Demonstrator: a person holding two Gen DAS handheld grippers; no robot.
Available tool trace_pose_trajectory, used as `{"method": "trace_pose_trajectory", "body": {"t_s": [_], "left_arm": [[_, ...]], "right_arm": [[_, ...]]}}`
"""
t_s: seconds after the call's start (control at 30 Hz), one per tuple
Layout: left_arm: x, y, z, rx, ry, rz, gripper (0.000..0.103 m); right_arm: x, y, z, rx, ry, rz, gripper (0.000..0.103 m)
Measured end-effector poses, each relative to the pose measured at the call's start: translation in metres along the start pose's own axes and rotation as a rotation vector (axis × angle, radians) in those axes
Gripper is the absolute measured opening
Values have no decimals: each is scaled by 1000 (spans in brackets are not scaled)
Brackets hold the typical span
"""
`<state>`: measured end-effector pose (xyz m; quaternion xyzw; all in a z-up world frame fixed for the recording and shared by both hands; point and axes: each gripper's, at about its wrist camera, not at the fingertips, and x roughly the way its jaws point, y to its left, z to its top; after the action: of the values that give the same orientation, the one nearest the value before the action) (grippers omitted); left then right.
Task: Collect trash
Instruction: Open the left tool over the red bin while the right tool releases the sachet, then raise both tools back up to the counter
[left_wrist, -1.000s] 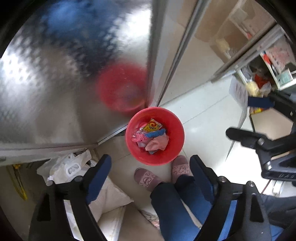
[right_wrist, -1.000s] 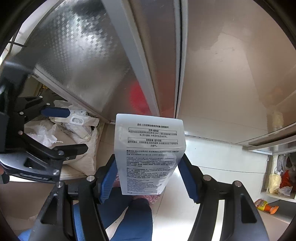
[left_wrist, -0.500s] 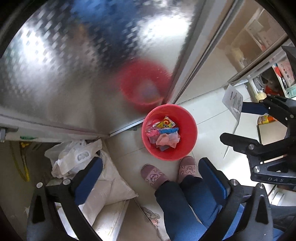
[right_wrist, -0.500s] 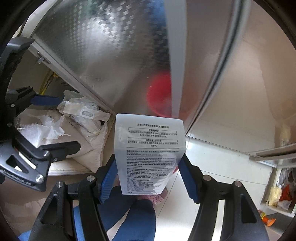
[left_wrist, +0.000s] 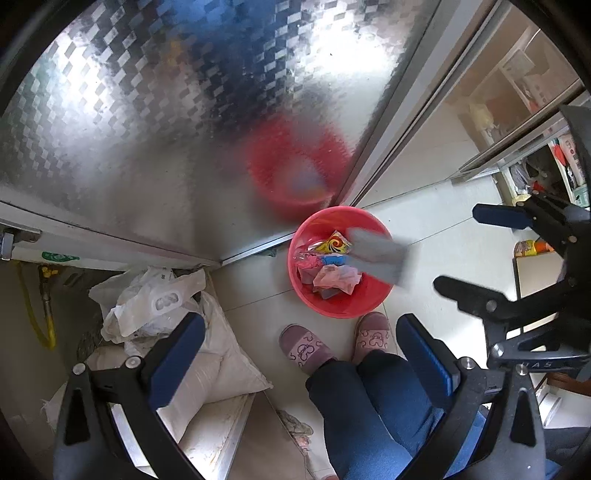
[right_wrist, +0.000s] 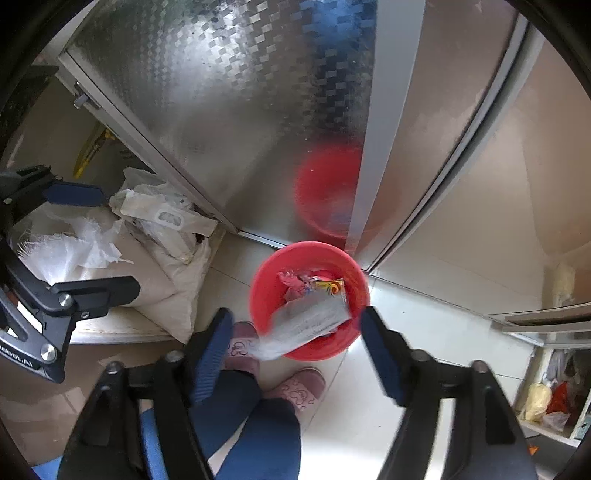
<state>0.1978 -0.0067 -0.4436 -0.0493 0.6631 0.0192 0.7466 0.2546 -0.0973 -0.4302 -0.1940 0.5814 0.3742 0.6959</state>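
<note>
Trouble, as I judge it, would come from the box (right_wrist: 306, 325) drifting wide: it is a blurred pale streak just ahead of my right claw (right_wrist: 295, 345), tilted, overlapping the near rim of the red bucket (right_wrist: 264, 295), and I cannot tell whether it will land fully inside. It looks light and flat, so it could clip the rim and slide onto the glossy tiled floor (right_wrist: 424, 332) beside the 2 pink slippers (right_wrist: 295, 387).

My right claw is spread wide and grips nothing; my left claw (left_wrist: 299, 352) is equally wide and empty, well above the bucket.

Inside the round, smooth plastic bucket lie crumpled wrappers (left_wrist: 334, 278), soft and glossy. Beyond it stands a checker-embossed metal panel (right_wrist: 229, 92), reflecting the red. Left of my right claw sit limp white sacks (right_wrist: 159, 273).
</note>
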Motion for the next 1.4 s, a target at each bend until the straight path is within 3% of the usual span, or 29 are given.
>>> {"method": "trace_pose_trajectory", "body": {"t_s": [0.2, 0.47, 0.7, 1.07, 1.4], "left_arm": [[-11, -2, 0, 0, -1, 3, 103], [-75, -14, 2, -1, -34, -11, 103], [-156, -19, 12, -22, -124, -29, 103], [-270, -39, 30, 55, -272, 43, 103], [-321, -28, 51, -12, -359, 71, 103]], "right_arm": [[-4, 4, 2, 24, -11, 15, 102], [-56, 9, 8, 63, -30, -33, 102], [-128, 16, 15, 93, -59, -56, 102], [-243, 24, 39, 94, -188, -98, 102], [-277, 23, 60, 61, -254, -132, 102]]}}
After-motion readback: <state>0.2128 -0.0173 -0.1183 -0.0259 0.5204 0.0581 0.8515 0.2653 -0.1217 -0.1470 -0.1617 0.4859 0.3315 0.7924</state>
